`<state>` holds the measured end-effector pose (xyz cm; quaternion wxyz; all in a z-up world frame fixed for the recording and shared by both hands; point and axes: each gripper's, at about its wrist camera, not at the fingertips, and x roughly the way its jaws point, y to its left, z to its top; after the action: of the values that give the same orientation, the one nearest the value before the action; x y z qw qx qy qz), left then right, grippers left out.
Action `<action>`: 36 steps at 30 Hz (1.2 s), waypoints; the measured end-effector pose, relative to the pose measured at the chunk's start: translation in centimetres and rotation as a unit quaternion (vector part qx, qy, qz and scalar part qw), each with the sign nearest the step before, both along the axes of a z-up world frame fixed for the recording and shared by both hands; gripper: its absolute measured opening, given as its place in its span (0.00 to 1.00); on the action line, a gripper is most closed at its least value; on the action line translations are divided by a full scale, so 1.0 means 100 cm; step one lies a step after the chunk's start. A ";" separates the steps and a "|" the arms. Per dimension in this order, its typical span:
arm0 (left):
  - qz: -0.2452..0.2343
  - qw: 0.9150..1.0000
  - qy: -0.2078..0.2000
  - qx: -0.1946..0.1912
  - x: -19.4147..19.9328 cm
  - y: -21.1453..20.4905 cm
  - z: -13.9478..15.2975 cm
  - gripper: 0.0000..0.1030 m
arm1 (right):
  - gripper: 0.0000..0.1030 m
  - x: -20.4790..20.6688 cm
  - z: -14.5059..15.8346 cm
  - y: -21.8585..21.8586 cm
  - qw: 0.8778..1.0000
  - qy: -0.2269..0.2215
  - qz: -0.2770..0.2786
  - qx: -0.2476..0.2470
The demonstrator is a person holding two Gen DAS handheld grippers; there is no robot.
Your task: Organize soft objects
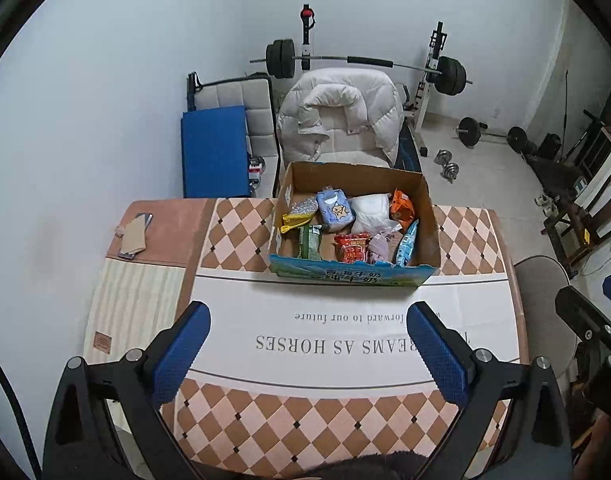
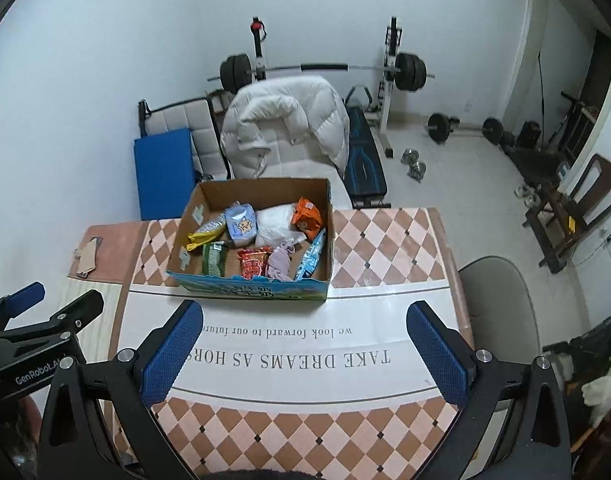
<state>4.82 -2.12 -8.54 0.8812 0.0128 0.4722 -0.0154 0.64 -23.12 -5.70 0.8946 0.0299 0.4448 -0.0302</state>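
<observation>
Cardboard box [image 1: 351,276] full of snack bags [image 1: 351,248], white coat [image 1: 341,116] on the chair right behind it. Left gripper [image 1: 307,320] and right gripper [image 2: 303,320] both hover wide open just in front of the box, holding nothing.

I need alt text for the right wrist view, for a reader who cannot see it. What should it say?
An open brown cardboard box full of soft packets and cloths sits on a table with a brown and pink diamond-pattern cloth. The open right tongs with blue pads hover empty in front of the box. Behind stands a chair draped with a white puffy jacket.

Packets [image 1: 347,226] in box [image 1: 345,274] on table [image 1: 305,412]; chair [image 1: 341,120] behind.
</observation>
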 end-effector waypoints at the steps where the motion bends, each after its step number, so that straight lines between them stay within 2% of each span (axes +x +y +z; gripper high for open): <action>1: -0.002 1.000 -0.004 0.002 -0.005 -0.001 0.004 0.98 | 1.00 -0.007 0.005 0.002 1.000 -0.005 0.002 -0.003; 6: -0.010 1.000 -0.026 0.008 -0.035 -0.001 0.024 0.98 | 1.00 -0.043 0.026 0.012 1.000 -0.025 0.008 -0.013; 9: -0.015 1.000 -0.024 0.002 -0.047 -0.001 0.030 0.98 | 1.00 -0.058 0.036 0.015 0.999 -0.033 0.008 -0.016; 21: -0.017 0.999 -0.036 -0.008 -0.063 -0.002 0.038 0.98 | 1.00 -0.091 0.054 0.017 0.999 -0.039 0.004 -0.020; 27: 0.001 0.999 -0.047 -0.006 -0.057 -0.002 0.034 0.98 | 1.00 -0.086 0.053 0.011 0.999 -0.043 -0.005 -0.027; 36: 0.007 0.999 -0.050 0.017 -0.035 -0.009 0.019 1.00 | 1.00 -0.047 0.037 -0.004 0.999 -0.035 -0.017 -0.038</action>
<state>1.31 -2.99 -6.63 0.9037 0.0253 0.4274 0.0000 -4.08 -23.56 -1.98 0.9095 0.0043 0.4111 -0.0611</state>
